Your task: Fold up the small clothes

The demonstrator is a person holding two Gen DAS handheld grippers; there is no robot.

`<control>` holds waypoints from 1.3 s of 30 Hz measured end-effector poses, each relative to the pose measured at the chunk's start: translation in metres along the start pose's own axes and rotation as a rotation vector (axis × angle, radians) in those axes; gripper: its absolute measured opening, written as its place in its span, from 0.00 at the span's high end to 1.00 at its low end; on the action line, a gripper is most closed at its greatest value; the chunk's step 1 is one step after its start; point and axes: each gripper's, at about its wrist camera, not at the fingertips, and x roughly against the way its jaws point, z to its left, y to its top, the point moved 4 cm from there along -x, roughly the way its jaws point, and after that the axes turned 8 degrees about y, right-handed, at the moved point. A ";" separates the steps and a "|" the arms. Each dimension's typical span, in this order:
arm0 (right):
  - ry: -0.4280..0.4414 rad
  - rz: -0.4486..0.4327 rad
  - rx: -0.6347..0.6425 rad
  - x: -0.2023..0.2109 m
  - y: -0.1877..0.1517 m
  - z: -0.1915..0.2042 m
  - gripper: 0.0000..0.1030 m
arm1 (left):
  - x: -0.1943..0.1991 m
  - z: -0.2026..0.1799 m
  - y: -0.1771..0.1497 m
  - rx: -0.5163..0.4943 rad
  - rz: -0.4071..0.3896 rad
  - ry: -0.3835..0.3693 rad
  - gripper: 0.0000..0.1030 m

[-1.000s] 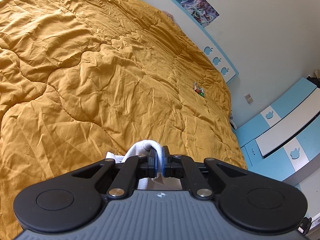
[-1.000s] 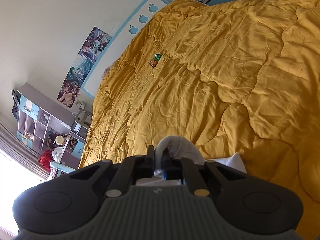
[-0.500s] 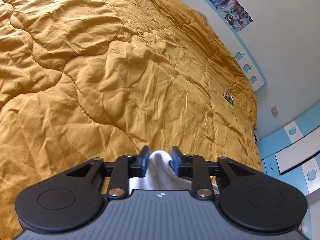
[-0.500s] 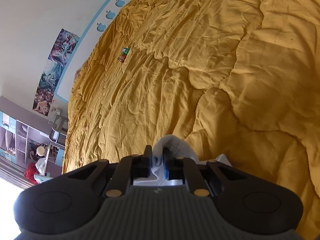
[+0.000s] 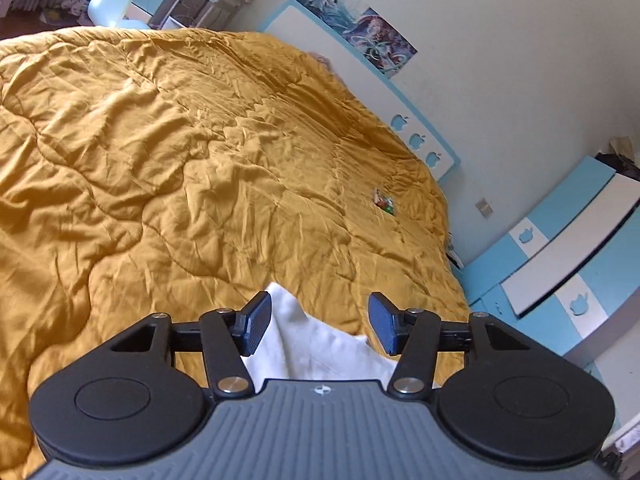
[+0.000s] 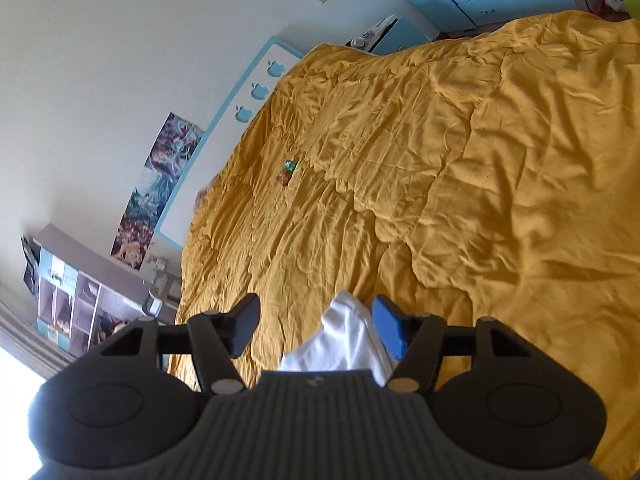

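Observation:
A small white garment (image 5: 316, 344) lies on the mustard-yellow quilt (image 5: 160, 160) of a bed. In the left wrist view my left gripper (image 5: 320, 322) is open, its blue pads spread apart on either side of the cloth, holding nothing. In the right wrist view the white garment (image 6: 348, 340) lies between the jaws of my right gripper (image 6: 316, 326), which is open; the cloth rests against the right blue pad. Most of the garment is hidden under the gripper bodies.
A small red and green packet (image 5: 384, 202) lies on the quilt farther off, also in the right wrist view (image 6: 287, 171). A white and blue headboard (image 5: 360, 68) with apple cut-outs stands against the wall. Blue cabinets (image 5: 560, 264) stand beside the bed.
Both grippers were shut on the white cloth a second ago. The left opened first, then the right; both now stand wide open and the cloth lies loose on the quilt.

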 end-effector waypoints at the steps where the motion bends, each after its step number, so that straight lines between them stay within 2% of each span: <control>1: 0.007 0.013 0.011 0.014 -0.015 0.004 0.38 | 0.011 0.000 -0.011 0.023 0.024 -0.044 0.37; 3: 0.040 0.026 0.008 0.042 -0.049 0.007 0.33 | 0.032 0.001 -0.036 0.057 0.070 -0.110 0.34; 6: 0.104 0.047 -0.061 0.068 -0.098 0.002 0.31 | 0.053 0.007 -0.072 0.087 0.141 -0.146 0.33; 8: 0.097 0.116 -0.080 0.072 -0.128 -0.003 0.30 | 0.059 0.015 -0.092 0.110 0.189 -0.139 0.33; 10: 0.026 0.247 0.014 0.065 -0.153 0.000 0.31 | 0.060 0.027 -0.110 0.151 0.240 -0.143 0.33; 12: 0.004 0.338 0.070 0.055 -0.171 0.005 0.31 | 0.057 0.042 -0.123 0.239 0.286 -0.167 0.34; 13: 0.014 0.351 0.063 0.051 -0.177 0.006 0.31 | 0.056 0.052 -0.129 0.294 0.289 -0.186 0.34; 16: 0.071 0.292 -0.067 0.040 -0.183 -0.007 0.30 | 0.046 0.071 -0.136 0.402 0.241 -0.183 0.33; 18: 0.083 0.265 -0.178 0.025 -0.181 -0.020 0.31 | 0.030 0.078 -0.136 0.438 0.269 -0.180 0.33; 20: 0.100 0.217 -0.252 0.016 -0.177 -0.028 0.33 | 0.009 0.080 -0.134 0.486 0.315 -0.218 0.33; 22: 0.109 0.164 -0.339 0.009 -0.173 -0.035 0.36 | -0.007 0.080 -0.130 0.500 0.309 -0.249 0.32; 23: 0.111 0.138 -0.371 0.009 -0.174 -0.038 0.37 | -0.014 0.081 -0.129 0.492 0.295 -0.236 0.33; 24: 0.107 0.113 -0.393 0.009 -0.176 -0.040 0.42 | -0.019 0.081 -0.129 0.490 0.288 -0.219 0.36; 25: 0.088 0.087 -0.408 0.011 -0.178 -0.043 0.55 | -0.024 0.082 -0.130 0.488 0.280 -0.205 0.47; 26: 0.059 0.059 -0.421 0.015 -0.181 -0.046 0.65 | -0.026 0.081 -0.132 0.477 0.261 -0.205 0.65; 27: 0.044 0.040 -0.430 0.018 -0.184 -0.049 0.83 | -0.026 0.080 -0.132 0.454 0.241 -0.197 0.74; 28: 0.049 0.017 -0.441 0.023 -0.187 -0.052 0.86 | -0.025 0.079 -0.133 0.423 0.221 -0.186 0.91; 32: 0.092 -0.044 -0.431 0.036 -0.190 -0.048 0.88 | -0.010 0.072 -0.135 0.324 0.175 -0.147 0.93; 39: 0.178 -0.017 -0.539 0.053 -0.186 -0.042 0.89 | 0.030 0.061 -0.121 0.286 0.176 -0.124 0.99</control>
